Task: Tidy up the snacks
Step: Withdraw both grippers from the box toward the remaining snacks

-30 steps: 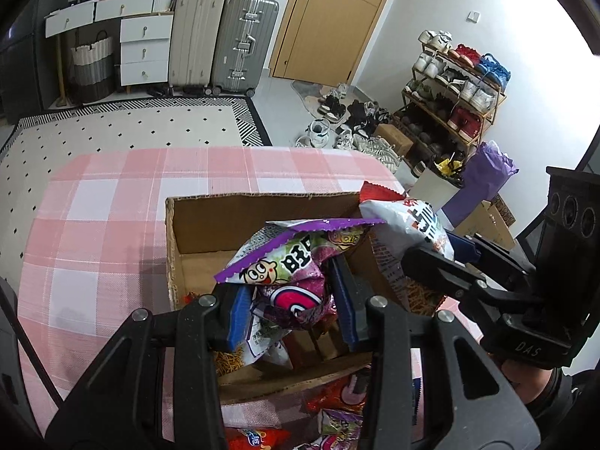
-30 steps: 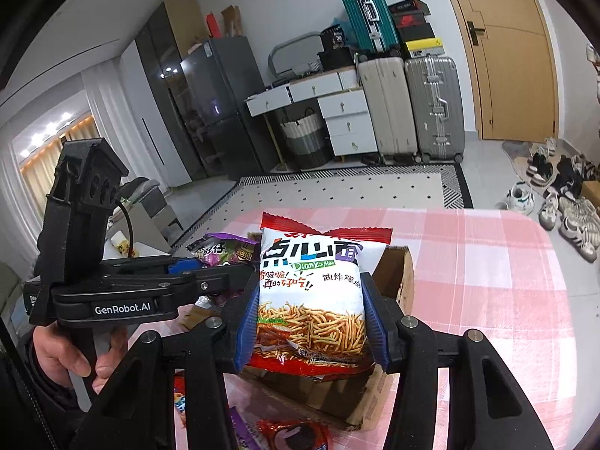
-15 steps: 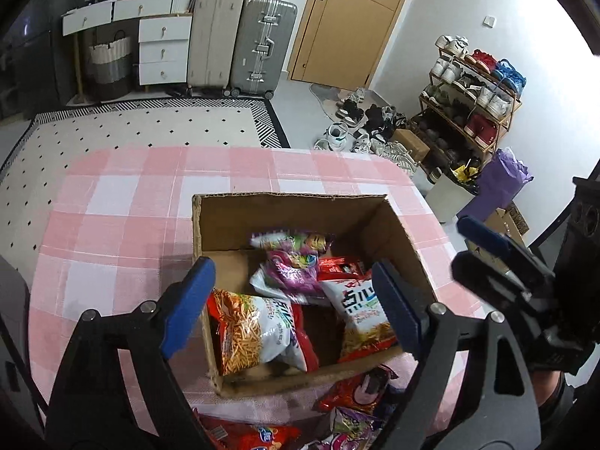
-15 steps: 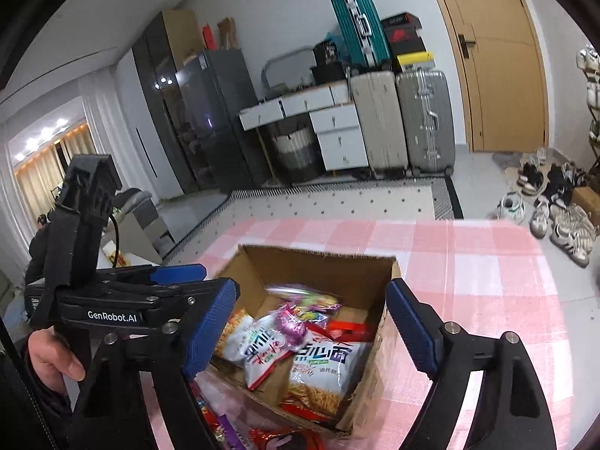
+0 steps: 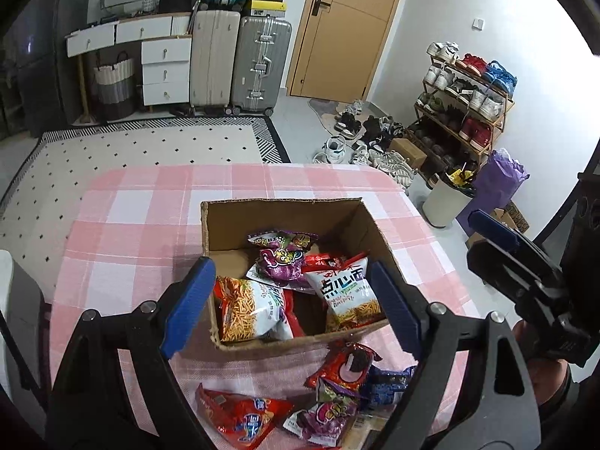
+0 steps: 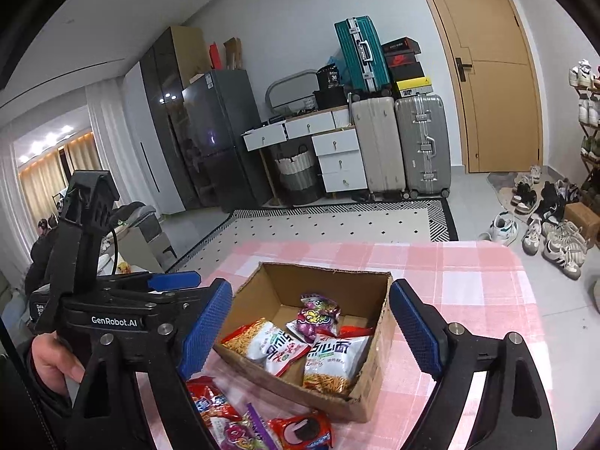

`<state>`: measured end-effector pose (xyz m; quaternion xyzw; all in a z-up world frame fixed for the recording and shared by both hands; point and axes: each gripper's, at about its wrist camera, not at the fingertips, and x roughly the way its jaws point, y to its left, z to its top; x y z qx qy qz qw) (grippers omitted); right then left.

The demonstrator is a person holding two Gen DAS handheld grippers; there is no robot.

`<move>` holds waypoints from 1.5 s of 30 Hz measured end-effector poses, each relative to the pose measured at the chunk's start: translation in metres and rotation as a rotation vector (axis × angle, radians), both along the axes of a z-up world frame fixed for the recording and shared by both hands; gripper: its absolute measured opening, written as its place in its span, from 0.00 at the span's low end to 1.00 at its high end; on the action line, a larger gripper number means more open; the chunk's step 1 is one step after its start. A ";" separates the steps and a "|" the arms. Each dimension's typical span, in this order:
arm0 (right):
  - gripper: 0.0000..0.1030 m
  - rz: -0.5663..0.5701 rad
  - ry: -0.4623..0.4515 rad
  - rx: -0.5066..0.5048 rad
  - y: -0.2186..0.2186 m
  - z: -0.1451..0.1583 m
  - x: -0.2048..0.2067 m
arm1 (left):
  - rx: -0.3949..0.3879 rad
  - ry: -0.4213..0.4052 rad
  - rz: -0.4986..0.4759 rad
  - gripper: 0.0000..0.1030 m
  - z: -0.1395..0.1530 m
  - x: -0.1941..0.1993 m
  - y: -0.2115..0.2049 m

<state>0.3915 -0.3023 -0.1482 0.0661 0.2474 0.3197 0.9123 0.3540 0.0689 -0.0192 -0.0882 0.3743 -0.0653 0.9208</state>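
An open cardboard box [image 5: 281, 217] [image 6: 326, 281] stands on the pink checked table. In it lie a purple snack bag [image 5: 281, 258] [image 6: 318, 315] and two white noodle-snack bags [image 5: 345, 292] [image 5: 251, 311]. My left gripper [image 5: 288, 292] hangs open above the box's near side with nothing between its fingers. My right gripper [image 6: 309, 311], seen too at the right edge of the left wrist view [image 5: 491, 232], hovers near the box, its jaws opening and empty. Loose packs lie in front of the box: a red bag [image 5: 240, 416], a red cookie pack [image 5: 345, 367], a purple bag [image 5: 322, 412].
The tablecloth [image 5: 123, 225] spreads left of and behind the box. A hand [image 6: 48, 356] holds the left gripper [image 6: 176, 281]. Beyond the table's far edge are a patterned rug, suitcases [image 5: 258, 60], drawers and a shoe rack [image 5: 465, 101]; a bin [image 5: 446, 202] stands at the right.
Both grippers, each shut on a snack bag over the box, have opened. The purple bag and the white noodle bag now lie in the box. Both grippers have drawn back and up.
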 end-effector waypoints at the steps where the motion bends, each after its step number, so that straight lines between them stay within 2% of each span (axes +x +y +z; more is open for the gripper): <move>1: 0.85 0.001 -0.001 0.002 -0.001 0.002 -0.004 | 0.012 -0.004 0.008 0.81 0.004 -0.005 -0.001; 11: 0.86 0.000 -0.038 0.004 -0.007 0.019 -0.042 | 0.020 -0.049 0.026 0.82 0.031 -0.052 -0.005; 17: 0.87 -0.008 -0.062 -0.009 -0.010 0.028 -0.069 | 0.054 -0.073 0.007 0.82 0.043 -0.081 -0.018; 23: 0.89 -0.021 -0.087 0.002 -0.022 0.035 -0.103 | 0.062 -0.100 0.001 0.85 0.054 -0.113 -0.028; 26: 0.90 -0.018 -0.102 -0.004 -0.024 0.039 -0.119 | 0.067 -0.111 0.004 0.90 0.059 -0.130 -0.032; 28: 0.92 -0.018 -0.115 -0.009 -0.026 0.042 -0.130 | 0.064 -0.126 0.010 0.98 0.062 -0.143 -0.033; 35: 0.95 -0.024 -0.128 -0.001 -0.032 0.043 -0.166 | 0.054 -0.148 0.022 0.99 0.069 -0.180 -0.033; 45: 0.96 -0.031 -0.136 0.007 -0.045 0.041 -0.208 | 0.016 -0.128 0.039 0.99 0.061 -0.213 -0.025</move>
